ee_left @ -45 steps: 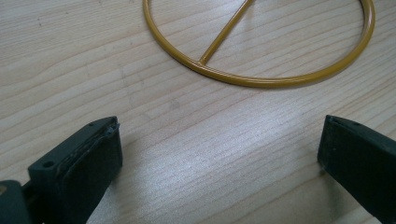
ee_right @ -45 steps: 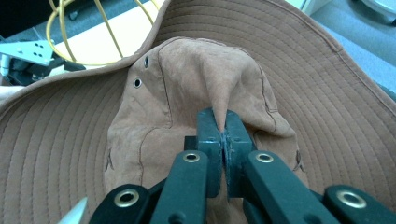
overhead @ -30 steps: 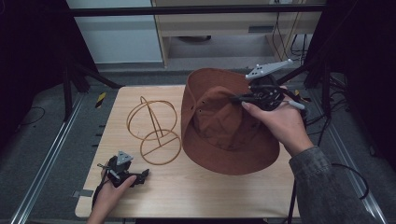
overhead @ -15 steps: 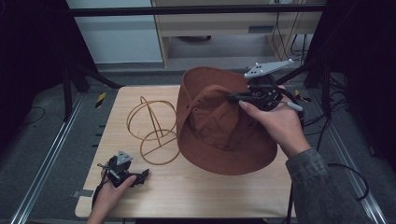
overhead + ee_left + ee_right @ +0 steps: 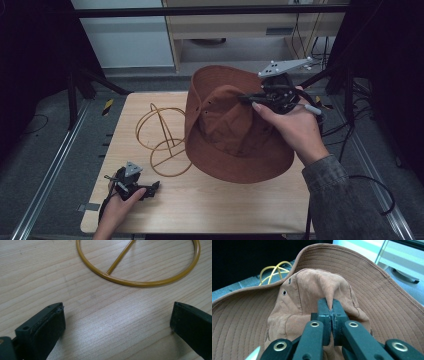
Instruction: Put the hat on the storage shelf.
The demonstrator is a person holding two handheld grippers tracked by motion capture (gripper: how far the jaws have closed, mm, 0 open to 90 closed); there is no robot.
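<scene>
— Where is the brown hat point(image 5: 235, 135) seen?
— Tilted over the wooden surface point(image 5: 210, 210), its crown pinched in the closed jaws of the right gripper point(image 5: 250, 98) — beside the yellow wire stand point(image 5: 162, 137).
— And the left gripper point(image 5: 150, 189)?
— Held low near the surface's front edge — jaws spread wide, nothing between them.

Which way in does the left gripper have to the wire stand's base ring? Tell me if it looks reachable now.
Probably yes. The left gripper sits low on the table with its jaws wide open, facing the base ring of the wire stand across bare wood. The hat, pinched by the right gripper, hangs beside the stand, off that path.
</scene>
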